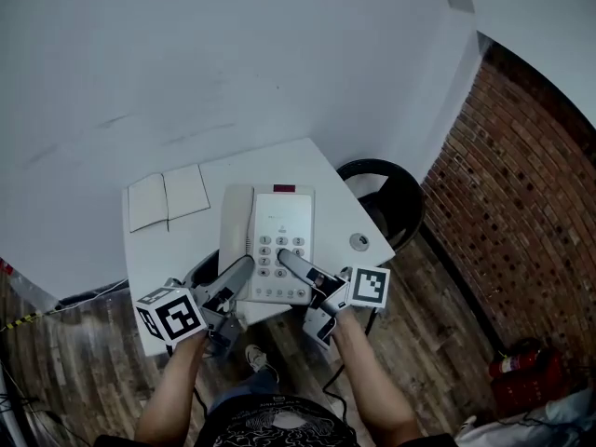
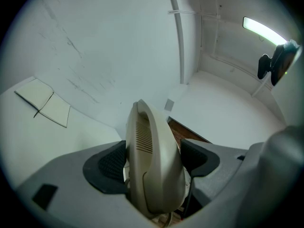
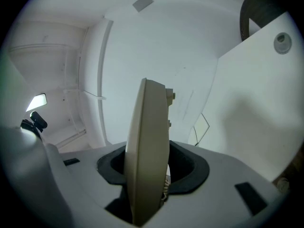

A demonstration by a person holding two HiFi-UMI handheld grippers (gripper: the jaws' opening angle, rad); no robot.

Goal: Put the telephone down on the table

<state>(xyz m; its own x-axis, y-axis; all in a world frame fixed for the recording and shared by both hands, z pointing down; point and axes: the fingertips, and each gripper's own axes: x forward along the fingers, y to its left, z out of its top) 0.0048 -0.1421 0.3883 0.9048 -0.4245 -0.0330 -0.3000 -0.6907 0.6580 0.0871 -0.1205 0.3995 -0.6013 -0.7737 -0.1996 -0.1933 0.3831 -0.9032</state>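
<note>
A beige desk telephone point(image 1: 282, 240) with a keypad and its handset point(image 1: 235, 226) on the left is held between both grippers over the near part of the white table point(image 1: 340, 208). My left gripper point(image 1: 244, 266) is shut on the handset side; in the left gripper view the handset point(image 2: 154, 170) fills the gap between the dark pads point(image 2: 111, 163) of the left gripper point(image 2: 154, 164). My right gripper point(image 1: 284, 257) is shut on the telephone's near right part, and the telephone's edge point(image 3: 149, 146) stands upright inside the right gripper point(image 3: 152, 171). I cannot tell whether the telephone touches the table.
An open notebook point(image 1: 168, 196) lies at the table's far left. A small round object point(image 1: 359, 241) sits near the right edge. A black round chair point(image 1: 396, 194) stands to the table's right, beside a brick wall point(image 1: 521, 212). A white wall lies beyond.
</note>
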